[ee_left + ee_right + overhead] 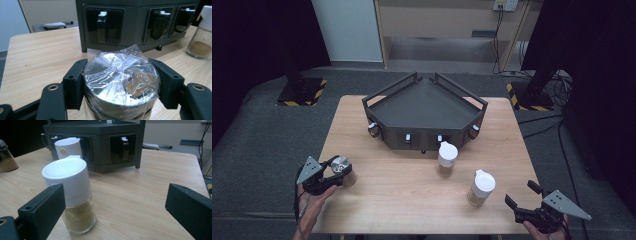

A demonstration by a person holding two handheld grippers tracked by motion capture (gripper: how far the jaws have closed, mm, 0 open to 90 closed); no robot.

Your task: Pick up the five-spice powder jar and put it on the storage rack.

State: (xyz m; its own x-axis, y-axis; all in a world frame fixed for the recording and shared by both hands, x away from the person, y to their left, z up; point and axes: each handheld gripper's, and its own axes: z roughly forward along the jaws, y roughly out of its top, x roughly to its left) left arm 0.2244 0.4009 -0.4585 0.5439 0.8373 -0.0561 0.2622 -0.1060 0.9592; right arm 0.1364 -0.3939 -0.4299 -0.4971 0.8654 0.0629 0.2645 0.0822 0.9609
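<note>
**Ana:** High view first, biggest thing down: what carries it all?

**Ben:** A pale wooden worktop. At its far middle stands a dark angular rack with a railed top and small compartments along its front faces.

**Ana:** And in front of the rack?

**Ben:** Two white-capped spice jars. One jar stands just before the rack's front, the other jar nearer the person, towards the right. Both are upright with brownish powder inside.

**Ana:** Where is the jar being worked on?

**Ben:** Near the worktop's left front edge. It is a foil-topped jar, its metal top wrapped in crinkled clear film, with brown powder under the film. The left gripper is clamped on it: in the left gripper view both black jaws press against the jar's sides just below the top. The jar stands upright.

**Ana:** The right gripper?

**Ben:** The right gripper sits at the right front corner, jaws spread wide with nothing between them. In the right gripper view the nearer white-capped jar stands just beyond its left jaw, untouched.
</note>
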